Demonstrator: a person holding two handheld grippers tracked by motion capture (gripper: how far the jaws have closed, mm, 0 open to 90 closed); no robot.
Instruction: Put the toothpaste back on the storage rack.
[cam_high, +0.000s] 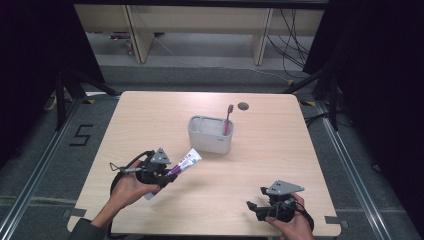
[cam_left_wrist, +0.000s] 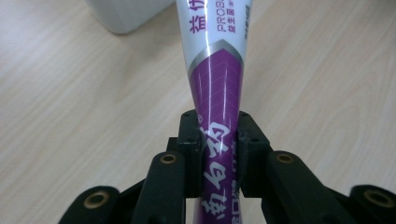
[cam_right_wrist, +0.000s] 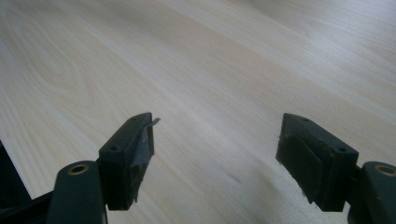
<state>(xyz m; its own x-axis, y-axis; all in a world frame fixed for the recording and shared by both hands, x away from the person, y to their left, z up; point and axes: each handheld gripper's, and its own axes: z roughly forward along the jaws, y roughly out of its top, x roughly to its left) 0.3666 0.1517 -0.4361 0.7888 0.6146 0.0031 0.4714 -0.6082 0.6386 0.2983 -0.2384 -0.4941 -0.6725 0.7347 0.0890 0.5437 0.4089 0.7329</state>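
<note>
Toothpaste tube (cam_left_wrist: 217, 88) sits clamped near its crimped end in the left tool (cam_high: 159, 172), nose aimed at two o'clock toward the holder (cam_high: 210, 135), probably for dropping in. Right tool (cam_right_wrist: 215, 158) gapes empty above the surface (cam_high: 260, 165).

toothpaste tube (cam_high: 184, 163) | purple-white | tilted, raised off table | near grey holder (cam_high: 210, 134)
</note>
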